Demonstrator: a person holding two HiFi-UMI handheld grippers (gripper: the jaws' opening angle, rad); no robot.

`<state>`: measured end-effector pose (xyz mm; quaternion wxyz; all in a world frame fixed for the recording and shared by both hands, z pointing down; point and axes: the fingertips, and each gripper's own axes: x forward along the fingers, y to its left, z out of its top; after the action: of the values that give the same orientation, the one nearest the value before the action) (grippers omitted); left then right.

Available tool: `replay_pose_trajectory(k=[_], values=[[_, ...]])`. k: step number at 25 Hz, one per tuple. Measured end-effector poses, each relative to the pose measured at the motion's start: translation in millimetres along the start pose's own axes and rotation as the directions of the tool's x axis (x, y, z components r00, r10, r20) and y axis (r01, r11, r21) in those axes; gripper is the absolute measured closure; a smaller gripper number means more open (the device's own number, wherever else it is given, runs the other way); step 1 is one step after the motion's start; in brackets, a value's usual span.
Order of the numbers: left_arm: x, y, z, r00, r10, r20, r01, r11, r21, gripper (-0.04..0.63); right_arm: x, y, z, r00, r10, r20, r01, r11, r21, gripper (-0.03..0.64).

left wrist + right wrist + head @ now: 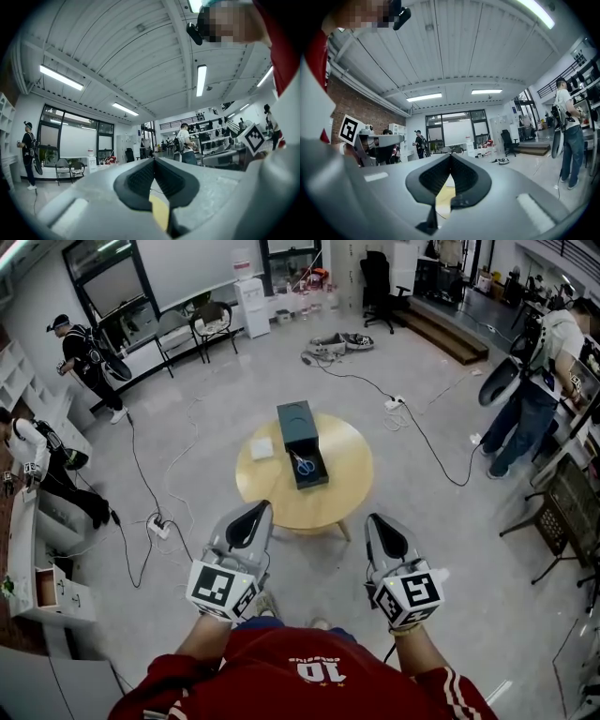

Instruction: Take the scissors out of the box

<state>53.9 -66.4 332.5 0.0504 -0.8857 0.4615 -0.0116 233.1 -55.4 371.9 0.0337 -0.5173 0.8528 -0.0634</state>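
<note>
10 — on the red shirt (281, 682)

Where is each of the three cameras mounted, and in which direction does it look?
Head view: on the person's head, looking steeply down at the round table with the open box and scissors; shows left tongs, right tongs, red sleeves.
Left gripper view: on the left tongs, facing level toward the windows; its shut jaws show.
Right gripper view: on the right tongs, facing likewise; its shut jaws show.
Shared: both gripper views show the person in black by the windows.
</note>
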Motion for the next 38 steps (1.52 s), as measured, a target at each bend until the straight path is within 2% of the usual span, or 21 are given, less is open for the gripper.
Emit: replay_pose_trajectory(k=[8, 17, 26, 38], values=[[0, 16, -6, 1.0, 0.02, -0.003, -0.02, 1.0, -0.017, 0.592, 16, 6, -1, 1.0, 0.019, -0.004, -0.019, 1.0, -0.001, 0.615], [18, 48, -20, 1.0, 0.021, 0.0, -0.021, 0.999, -0.05, 0.592, 46, 5, -2, 1.0, 0.003, -0.029, -0.004, 1.0, -0.02, 0.615], [40, 105, -27, 1.0, 0.015, 0.016, -0.014, 0.997, -0.076, 0.592, 106, 17, 2, 0.999, 0.004, -0.038, -0.005, 0.999, -0.04, 0.615], [73, 177, -32, 0.997, -0.046, 0.055, 0.051, 0.995, -0.091, 0.592, 186, 41, 10, 1.0, -0.03, -0.004, 0.03, 0.998, -0.055, 0.615]])
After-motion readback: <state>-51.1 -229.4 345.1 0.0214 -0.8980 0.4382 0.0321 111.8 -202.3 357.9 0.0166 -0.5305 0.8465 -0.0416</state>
